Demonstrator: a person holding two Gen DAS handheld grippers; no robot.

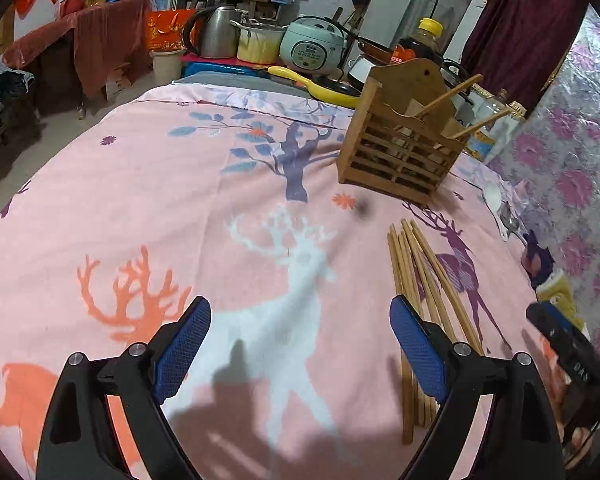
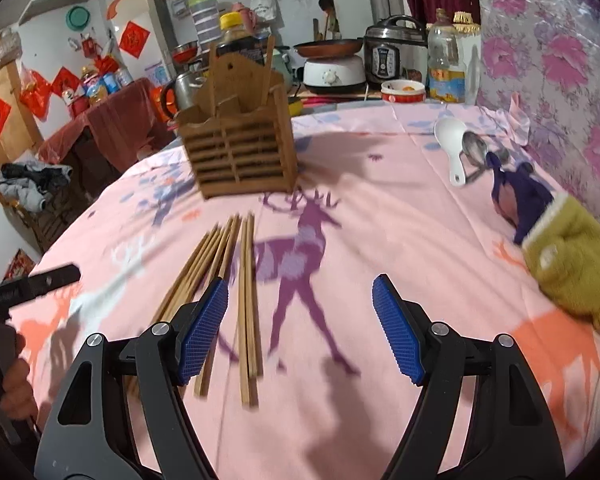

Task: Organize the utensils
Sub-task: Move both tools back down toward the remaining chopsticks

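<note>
Lying near the rack (image 2: 240,148), the chopsticks (image 2: 220,280) sit loose on the cloth (image 2: 400,220). Both claws, left (image 1: 300,352) and right (image 2: 300,328), gape released, grasping nothing. Two spoons (image 2: 460,148) rest right of the rack.

Chopsticks (image 2: 220,292) lie by the right gripper's left finger (image 2: 202,332), wooden holder (image 2: 240,140) beyond, spoons (image 2: 454,148) far right

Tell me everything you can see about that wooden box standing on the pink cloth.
The wooden utensil holder looks like light brown wood, with slatted front and sides, a taller peaked back panel with a small hole, and inner dividers. It stands upright on the pink deer-print tablecloth, beyond the loose chopsticks. A couple of chopsticks already lean inside it. Neither gripper touches it.
</note>
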